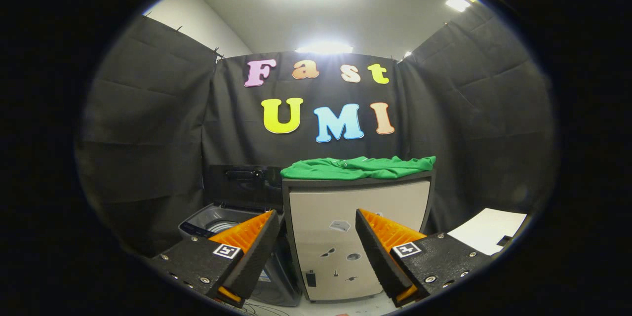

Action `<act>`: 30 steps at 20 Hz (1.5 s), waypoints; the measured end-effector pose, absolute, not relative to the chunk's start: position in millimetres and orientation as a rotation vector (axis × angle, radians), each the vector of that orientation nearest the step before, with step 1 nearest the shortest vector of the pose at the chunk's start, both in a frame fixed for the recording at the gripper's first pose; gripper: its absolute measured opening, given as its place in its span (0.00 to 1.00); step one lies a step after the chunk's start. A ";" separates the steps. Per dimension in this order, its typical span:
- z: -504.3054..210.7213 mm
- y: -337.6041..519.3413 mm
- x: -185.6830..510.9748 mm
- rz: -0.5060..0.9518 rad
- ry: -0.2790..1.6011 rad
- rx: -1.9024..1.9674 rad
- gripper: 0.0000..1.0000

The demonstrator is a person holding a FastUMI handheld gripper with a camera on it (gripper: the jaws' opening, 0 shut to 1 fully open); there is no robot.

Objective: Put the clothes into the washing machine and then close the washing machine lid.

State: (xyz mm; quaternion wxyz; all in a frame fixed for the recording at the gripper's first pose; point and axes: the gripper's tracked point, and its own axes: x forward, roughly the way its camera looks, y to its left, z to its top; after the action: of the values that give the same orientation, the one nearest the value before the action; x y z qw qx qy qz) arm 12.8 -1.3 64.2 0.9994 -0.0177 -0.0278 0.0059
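The hand-held gripper (316, 249) stands open, its fingers spread wide and holding nothing. It is well short of the clothes.

The task's garment, a green cloth (358, 167), lies spread flat on top of a pale cabinet (358, 237), beyond the fingers and higher than them. Nothing else rests on that top.

To the left of the cabinet and touching its side stands the washing machine (222, 222). Its lid (244, 185) is raised upright at the far side. The drum opening shows partly behind the left finger; whether anything lies inside cannot be told.

Judgement on the step in hand: the reach for the cloth is not yet made. The approach calls for lifting the gripper to the cabinet top, keeping the fingers open, and pinching a raised fold rather than the flat edge, so the whole cloth comes away.

A white sheet (486, 237) lies on the right.
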 end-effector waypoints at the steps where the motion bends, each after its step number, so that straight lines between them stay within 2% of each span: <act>1: 72.7 -4.0 17.6 0.010 -0.065 -0.039 0.96; 20: 174.3 -52.4 161.2 -0.039 -0.068 0.002 0.96; 30: 187.7 -79.1 249.3 -0.031 0.048 0.026 0.95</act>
State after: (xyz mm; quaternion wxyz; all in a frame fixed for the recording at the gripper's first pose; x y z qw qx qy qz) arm 249.3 -79.1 187.7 0.9995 0.0129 0.0237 -0.0157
